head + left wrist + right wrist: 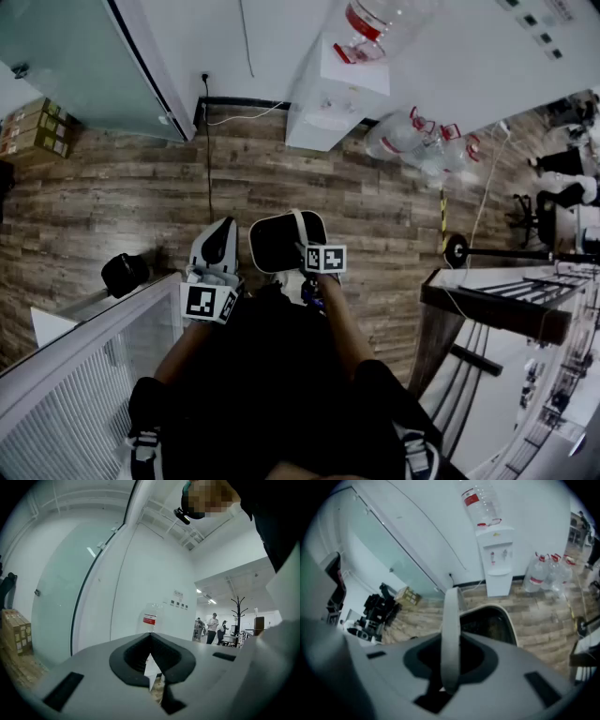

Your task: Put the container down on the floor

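The wooden floor (122, 197) spread out under everything, with a water dispenser (333, 103) against the far wall and spare bottles (422, 141) to its right. Close in front of the person, the container (277, 246) hung clear of the floor. It was a white-rimmed tub with a dark inside and looked empty, though the bottom was too dim to be sure.

The right claw (448, 679), tilted downward, was closed narrow on the container's handle (451, 634), a thin pale band that ran up between the jaws. To its left, the left claw (151, 667) pointed level with its jaws nearly together and nothing between them.

The tub seemed light and stiff, probably plastic. Hanging from one band, it would likely swing or tip if lowered fast. The middle of the handle looked like the right place to hold, since that keeps the base level as it goes down.
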`<move>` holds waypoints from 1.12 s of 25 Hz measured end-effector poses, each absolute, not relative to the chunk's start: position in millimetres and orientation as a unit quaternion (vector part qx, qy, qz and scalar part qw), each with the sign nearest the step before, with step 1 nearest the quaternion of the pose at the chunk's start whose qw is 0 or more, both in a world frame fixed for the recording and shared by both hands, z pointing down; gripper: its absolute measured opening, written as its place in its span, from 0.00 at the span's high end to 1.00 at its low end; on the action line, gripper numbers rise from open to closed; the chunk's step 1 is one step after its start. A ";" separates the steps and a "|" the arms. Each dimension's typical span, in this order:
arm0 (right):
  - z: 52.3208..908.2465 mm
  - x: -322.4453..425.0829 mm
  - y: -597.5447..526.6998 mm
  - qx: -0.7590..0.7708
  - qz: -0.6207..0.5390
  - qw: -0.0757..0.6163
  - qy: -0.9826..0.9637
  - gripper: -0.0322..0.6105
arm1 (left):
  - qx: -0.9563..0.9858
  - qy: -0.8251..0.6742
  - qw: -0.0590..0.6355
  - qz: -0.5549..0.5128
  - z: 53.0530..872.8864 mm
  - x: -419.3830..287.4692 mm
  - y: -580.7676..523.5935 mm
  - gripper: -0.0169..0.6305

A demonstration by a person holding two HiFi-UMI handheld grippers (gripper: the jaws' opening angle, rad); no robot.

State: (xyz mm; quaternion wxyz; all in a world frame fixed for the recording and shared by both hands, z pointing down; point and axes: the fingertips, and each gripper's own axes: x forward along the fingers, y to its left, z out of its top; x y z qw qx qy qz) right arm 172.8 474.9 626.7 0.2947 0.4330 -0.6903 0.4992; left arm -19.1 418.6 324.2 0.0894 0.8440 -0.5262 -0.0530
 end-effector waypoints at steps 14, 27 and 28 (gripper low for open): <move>623.6 170.9 474.3 0.432 0.494 0.296 -0.695 0.80 | 0.845 -0.525 0.092 -0.054 325.6 -18.8 418.9 0.93; 620.8 160.1 471.5 0.440 0.510 0.278 -0.685 0.80 | 0.844 -0.523 0.102 -0.059 328.0 -36.8 415.0 0.93; 620.2 157.8 469.4 0.441 0.510 0.278 -0.685 0.80 | 0.844 -0.524 0.101 -0.060 327.6 -40.2 411.6 0.93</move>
